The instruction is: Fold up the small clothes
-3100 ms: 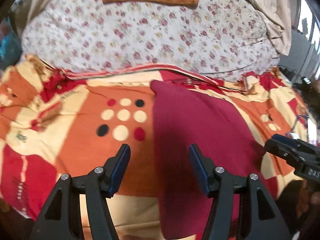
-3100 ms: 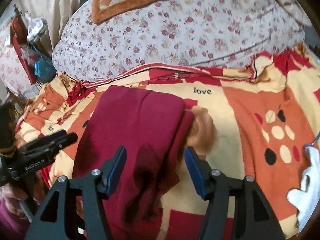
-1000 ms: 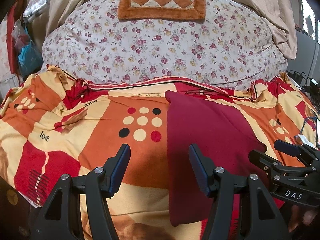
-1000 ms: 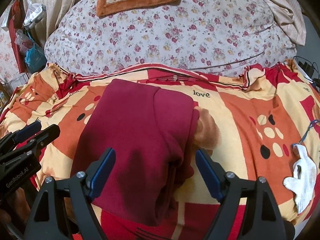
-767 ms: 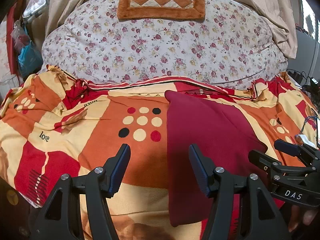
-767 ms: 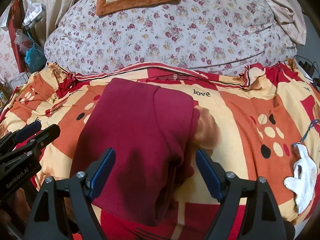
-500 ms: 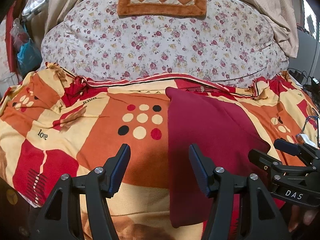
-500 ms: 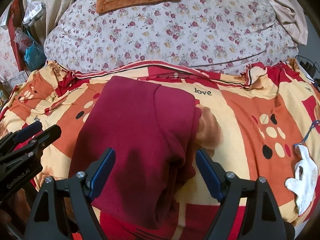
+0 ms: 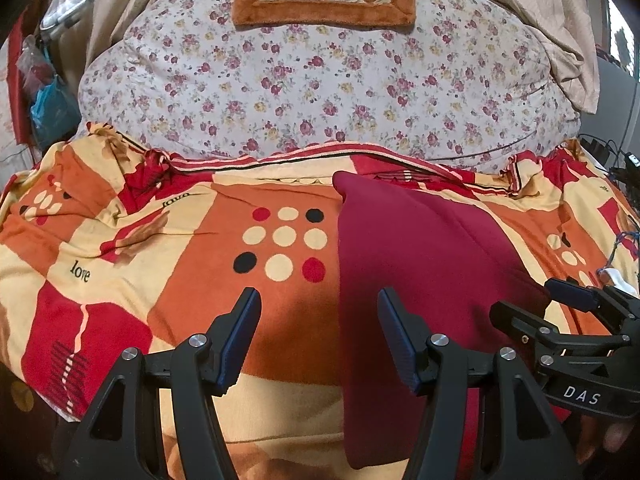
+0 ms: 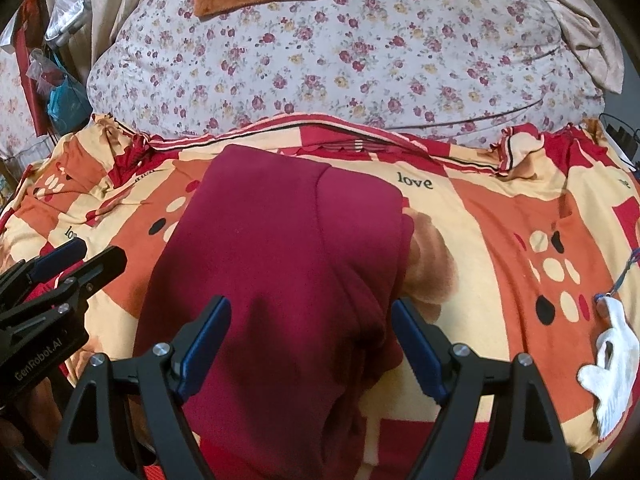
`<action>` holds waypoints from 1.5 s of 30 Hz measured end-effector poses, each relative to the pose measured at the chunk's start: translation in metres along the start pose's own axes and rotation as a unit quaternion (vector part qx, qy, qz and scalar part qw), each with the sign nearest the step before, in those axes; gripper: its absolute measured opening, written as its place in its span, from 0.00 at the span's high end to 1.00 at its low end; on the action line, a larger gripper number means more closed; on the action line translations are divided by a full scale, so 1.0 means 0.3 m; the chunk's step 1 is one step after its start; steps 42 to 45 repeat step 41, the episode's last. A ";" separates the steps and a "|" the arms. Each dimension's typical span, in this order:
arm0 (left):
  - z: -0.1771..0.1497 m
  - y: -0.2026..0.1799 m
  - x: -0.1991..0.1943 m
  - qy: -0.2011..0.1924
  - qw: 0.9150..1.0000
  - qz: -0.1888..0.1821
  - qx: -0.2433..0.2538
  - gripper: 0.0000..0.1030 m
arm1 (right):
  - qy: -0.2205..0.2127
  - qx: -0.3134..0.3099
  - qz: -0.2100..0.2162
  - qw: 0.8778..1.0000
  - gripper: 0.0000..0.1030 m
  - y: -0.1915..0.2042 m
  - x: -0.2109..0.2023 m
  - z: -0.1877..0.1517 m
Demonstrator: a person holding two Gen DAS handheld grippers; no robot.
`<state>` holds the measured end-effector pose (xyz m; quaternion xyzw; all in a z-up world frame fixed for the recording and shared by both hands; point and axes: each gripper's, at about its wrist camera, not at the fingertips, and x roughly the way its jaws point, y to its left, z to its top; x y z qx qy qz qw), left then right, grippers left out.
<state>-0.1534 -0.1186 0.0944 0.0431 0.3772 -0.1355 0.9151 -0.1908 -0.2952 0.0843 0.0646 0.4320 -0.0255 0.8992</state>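
already the maroon garment lay folded lengthwise on the blanket; left gripper and right gripper hovered agape, empty; crosswise fold seemingly left.

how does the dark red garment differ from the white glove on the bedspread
The dark red garment is large and folded, lying mid-bedspread under the right gripper; the white glove is small, lying flat near the right edge. Both rest untouched on the patterned bedspread.

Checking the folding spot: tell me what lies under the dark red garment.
The dark red garment lies on the orange, red and cream patterned blanket. Whether anything else sits beneath it is hidden.
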 end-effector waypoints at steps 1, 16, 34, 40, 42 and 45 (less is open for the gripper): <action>0.002 0.000 0.005 0.001 1.000 0.000 0.000 0.61 | 0.002 0.000 0.000 1.000 0.17 0.000 0.004 0.001; 0.004 0.007 0.018 0.003 1.000 0.001 0.001 0.61 | 0.011 0.000 0.001 1.000 0.17 0.006 0.030 0.011; -0.004 0.019 0.039 0.004 1.000 0.003 0.003 0.61 | 0.013 -0.001 0.001 1.000 0.17 0.003 0.042 0.015; -0.008 0.028 0.037 -0.002 1.000 0.002 0.003 0.61 | 0.013 -0.001 0.003 1.000 0.17 0.002 0.045 0.014; -0.008 0.029 0.038 0.000 1.000 0.003 0.003 0.61 | 0.013 0.000 0.002 1.000 0.17 0.003 0.044 0.014; -0.008 0.029 0.038 0.000 1.000 0.003 0.003 0.61 | 0.013 0.000 0.002 1.000 0.17 0.003 0.044 0.014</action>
